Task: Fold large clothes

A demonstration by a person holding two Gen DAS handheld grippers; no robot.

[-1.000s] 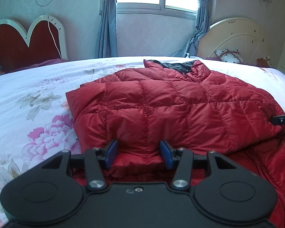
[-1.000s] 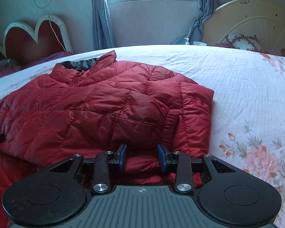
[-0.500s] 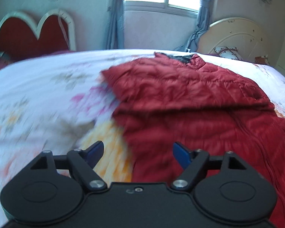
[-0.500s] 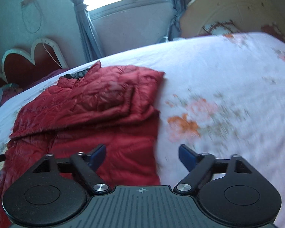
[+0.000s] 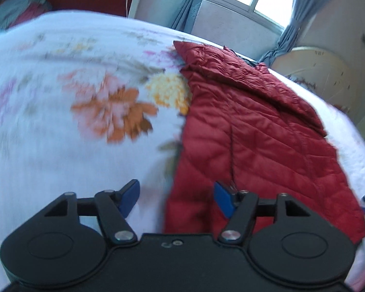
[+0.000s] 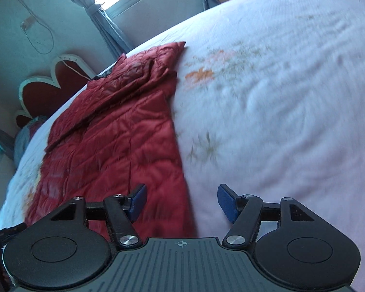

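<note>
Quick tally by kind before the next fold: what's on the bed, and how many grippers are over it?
Red jacket: 1
Grippers: 2, left gripper and right gripper, both open with nothing between the fingers
Total: 3, on one flowered bed sheet

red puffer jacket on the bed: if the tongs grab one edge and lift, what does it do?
Probably floppy: the red puffer jacket lies limp with soft creases, so a lifted edge would likely drape. Likely light for its bulk, judging by the quilted padding. The shiny shell may be slippery; the folded upper layer could slide off the lower one.
</note>
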